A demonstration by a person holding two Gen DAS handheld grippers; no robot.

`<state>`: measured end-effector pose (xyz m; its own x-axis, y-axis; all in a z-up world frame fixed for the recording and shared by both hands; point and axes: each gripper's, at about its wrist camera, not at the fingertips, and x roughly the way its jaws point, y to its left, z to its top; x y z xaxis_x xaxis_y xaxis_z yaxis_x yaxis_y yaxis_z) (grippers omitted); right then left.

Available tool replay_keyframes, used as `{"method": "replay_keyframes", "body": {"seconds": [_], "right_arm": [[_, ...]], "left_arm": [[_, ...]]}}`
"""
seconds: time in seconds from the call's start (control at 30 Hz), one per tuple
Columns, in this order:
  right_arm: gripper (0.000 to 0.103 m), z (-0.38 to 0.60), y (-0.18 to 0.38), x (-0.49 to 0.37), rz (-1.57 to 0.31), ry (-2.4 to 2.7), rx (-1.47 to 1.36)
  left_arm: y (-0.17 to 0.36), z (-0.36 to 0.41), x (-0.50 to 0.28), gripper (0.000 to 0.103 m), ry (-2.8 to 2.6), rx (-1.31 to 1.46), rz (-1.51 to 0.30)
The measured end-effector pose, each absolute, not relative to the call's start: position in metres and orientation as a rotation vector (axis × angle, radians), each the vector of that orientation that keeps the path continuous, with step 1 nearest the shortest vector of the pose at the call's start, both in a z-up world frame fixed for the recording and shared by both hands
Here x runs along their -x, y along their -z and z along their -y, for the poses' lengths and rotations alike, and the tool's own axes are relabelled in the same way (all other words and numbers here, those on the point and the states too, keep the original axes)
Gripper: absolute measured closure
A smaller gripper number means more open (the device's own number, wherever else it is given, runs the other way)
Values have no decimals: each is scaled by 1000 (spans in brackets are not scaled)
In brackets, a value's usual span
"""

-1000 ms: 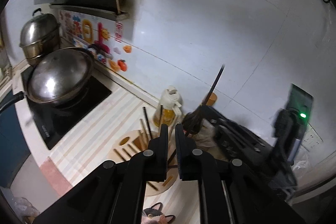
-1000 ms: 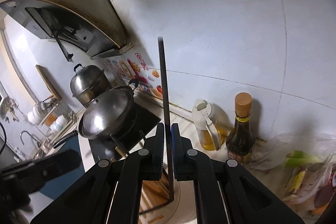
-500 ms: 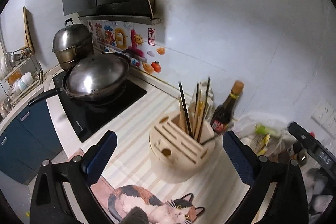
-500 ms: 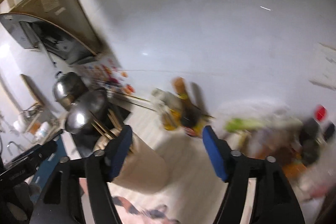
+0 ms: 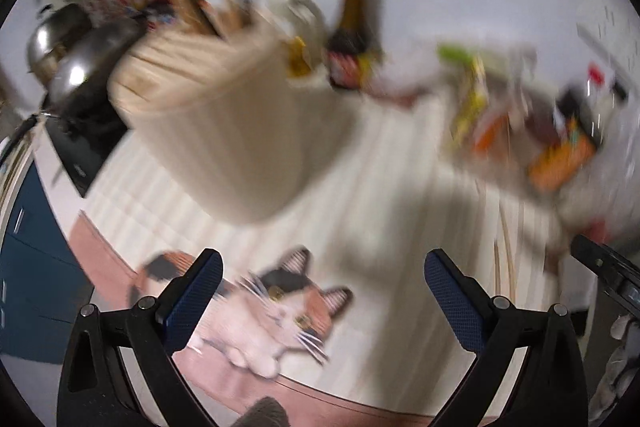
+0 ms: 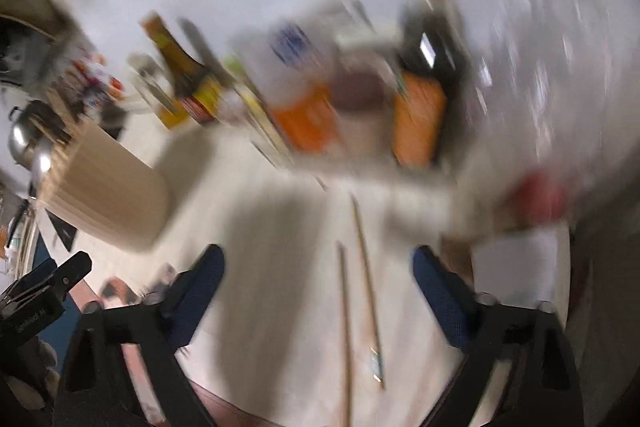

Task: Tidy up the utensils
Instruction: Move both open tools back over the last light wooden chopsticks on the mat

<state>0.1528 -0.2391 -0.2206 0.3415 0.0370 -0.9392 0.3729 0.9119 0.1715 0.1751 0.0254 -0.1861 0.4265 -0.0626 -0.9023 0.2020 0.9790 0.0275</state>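
Beside the round wooden utensil block [image 5: 224, 115], a dark sauce bottle [image 5: 354, 39] carries a red-and-yellow label too blurred to read. Two loose chopsticks [image 6: 362, 291] lie right of the block on the pale striped desk [image 5: 384, 227], which has a calico-cat print. More chopsticks stand in the block. Left claw [image 5: 322, 297] and right claw [image 6: 316, 291], clamped a second ago, now gape wide, empty.

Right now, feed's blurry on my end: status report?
Both tools open, empty. Two chopsticks lie loose on the counter between the right tool fingers. Holder stands left. Nothing blocking.
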Motion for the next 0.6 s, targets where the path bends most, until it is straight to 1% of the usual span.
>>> {"method": "replay_keyframes", "body": {"seconds": [0.07,0.1,0.17,0.23,0.33,0.37,0.4,0.43,0.47,0.5,0.6], "right_arm": [[51,251,253,-146,-1302,244,-406],[55,255,263,-142,-1323,245,-419],[55,261,286,-138,-1369,247,-424],[60,260,306,-138,-1411,226,-414],[61,250,326,-140,-1465,190,-381],[67,248,330,-141,-1475,187,-375],[78,245,336,-140,-1490,181,-362],[82,243,337,-139,-1481,190,-338],[94,242,337,-136,-1480,193,-315],[96,242,337,-132,-1480,196,-323],[97,250,335,-113,-1482,247,-347]], "left_arm": [[209,-6,-170,0,182,-182,-1165],[214,-1,-169,0,191,-194,-1177],[231,16,-165,0,208,-234,-1207],[242,29,-163,0,224,-263,-1226],[258,45,-163,0,238,-303,-1252],[261,51,-163,0,243,-315,-1258],[264,54,-163,0,245,-326,-1261],[265,58,-162,0,250,-337,-1262],[267,62,-161,0,256,-348,-1263],[268,66,-160,0,263,-358,-1265],[274,81,-154,0,292,-383,-1281]]}}
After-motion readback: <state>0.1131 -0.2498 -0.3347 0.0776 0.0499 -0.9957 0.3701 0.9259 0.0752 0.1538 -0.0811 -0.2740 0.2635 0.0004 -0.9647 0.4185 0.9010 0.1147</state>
